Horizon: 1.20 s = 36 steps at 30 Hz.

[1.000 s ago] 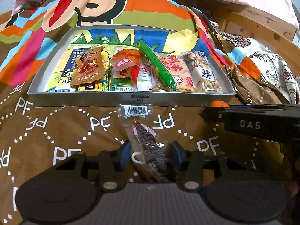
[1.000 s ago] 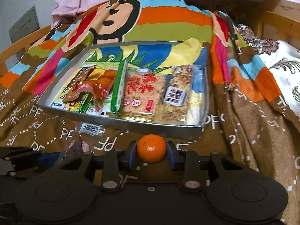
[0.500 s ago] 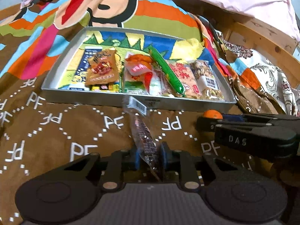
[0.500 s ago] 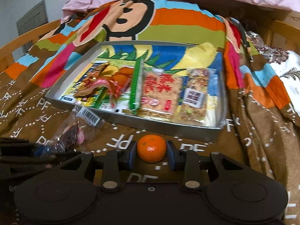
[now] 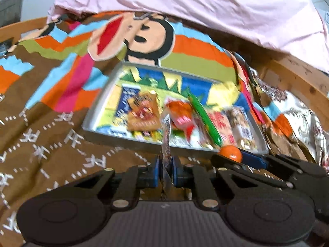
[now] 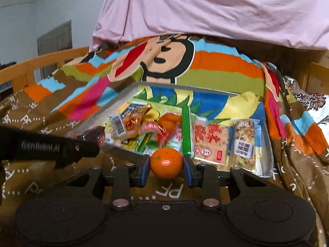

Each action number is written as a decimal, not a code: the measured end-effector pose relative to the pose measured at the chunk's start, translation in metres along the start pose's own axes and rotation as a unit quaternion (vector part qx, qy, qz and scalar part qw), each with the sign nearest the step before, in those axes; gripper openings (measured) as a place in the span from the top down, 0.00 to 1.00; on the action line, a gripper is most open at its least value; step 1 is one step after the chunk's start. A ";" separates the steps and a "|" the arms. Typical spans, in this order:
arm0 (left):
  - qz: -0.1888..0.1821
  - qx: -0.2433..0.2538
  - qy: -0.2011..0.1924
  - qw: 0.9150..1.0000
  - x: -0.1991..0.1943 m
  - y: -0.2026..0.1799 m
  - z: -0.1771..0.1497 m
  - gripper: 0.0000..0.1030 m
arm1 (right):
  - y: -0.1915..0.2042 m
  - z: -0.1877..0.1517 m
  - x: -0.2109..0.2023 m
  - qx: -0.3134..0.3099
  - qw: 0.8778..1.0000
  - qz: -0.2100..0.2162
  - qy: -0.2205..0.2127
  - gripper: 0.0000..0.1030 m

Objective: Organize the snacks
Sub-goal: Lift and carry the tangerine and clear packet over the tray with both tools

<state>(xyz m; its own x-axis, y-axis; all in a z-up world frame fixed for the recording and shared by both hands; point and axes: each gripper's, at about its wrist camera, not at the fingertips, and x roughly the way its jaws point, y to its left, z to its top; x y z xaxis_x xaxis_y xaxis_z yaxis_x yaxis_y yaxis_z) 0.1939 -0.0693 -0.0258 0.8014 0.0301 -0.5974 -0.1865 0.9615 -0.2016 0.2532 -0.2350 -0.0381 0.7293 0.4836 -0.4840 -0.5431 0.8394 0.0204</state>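
Left gripper point(image 5: 165, 169): fingers clamped on the clear snack packet point(image 5: 166, 144), which stands edge-on between the blue pads, its barcode end poking up in front of the tray point(image 5: 98, 111). From the right wrist view the same packet point(image 6: 92, 134) sticks out past the left gripper's tip, over the tray's near-left corner.

Right gripper point(image 6: 166, 165): fingers clamped on the mandarin point(image 6: 166, 162), pads touching both its sides, fruit centred between the tips. In the left view it point(image 5: 230, 153) sits just at the tray's near wall, right of the packet.

Vs 1 s ago: packet was flat on the blanket point(image 5: 51, 144) with the left fingers apart around it; at 0.5 s they were closed on it. Now it's lifted and both grippers are higher and tilted up, so more of the pink sheet point(image 6: 205, 10) shows. Mandarin grip unchanged.

Room: tray front row is packed – brown pouch point(image 5: 144, 114), orange pouch point(image 5: 181, 111), green stick point(image 5: 205, 119), red-print cracker pack point(image 6: 210, 142), nut bar point(image 6: 244, 140). Bare printed tray floor behind them up to the far wall. Wooden bed rail point(image 6: 41, 61) left, patterned cloth point(image 6: 304, 96) right
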 end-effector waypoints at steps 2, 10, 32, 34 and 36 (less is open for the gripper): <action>0.001 -0.008 -0.004 1.000 0.003 0.008 0.006 0.87 | -0.001 -0.001 0.006 0.006 1.000 0.000 0.004 0.65; -0.001 -0.045 -0.025 0.999 0.010 0.035 0.014 0.87 | 0.010 -0.002 0.022 -0.007 1.000 0.009 -0.016 0.65; 0.010 -0.051 -0.066 0.996 0.088 0.062 0.057 0.87 | 0.021 0.008 0.084 0.019 0.999 0.034 -0.020 0.66; 0.012 -0.055 -0.069 0.996 0.092 0.064 0.058 0.87 | 0.021 0.008 0.083 0.018 0.999 0.035 -0.022 0.66; 0.014 -0.057 -0.071 0.996 0.095 0.065 0.059 0.87 | 0.020 0.008 0.083 0.019 0.999 0.036 -0.022 0.66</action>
<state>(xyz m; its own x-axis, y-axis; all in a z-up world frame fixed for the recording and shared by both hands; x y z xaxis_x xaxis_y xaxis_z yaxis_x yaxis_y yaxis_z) 0.2917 0.0118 -0.0495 0.8657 0.1029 -0.4898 -0.2673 0.9224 -0.2787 0.3058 -0.1763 -0.0710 0.7071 0.5524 -0.4415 -0.5788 0.8108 0.0874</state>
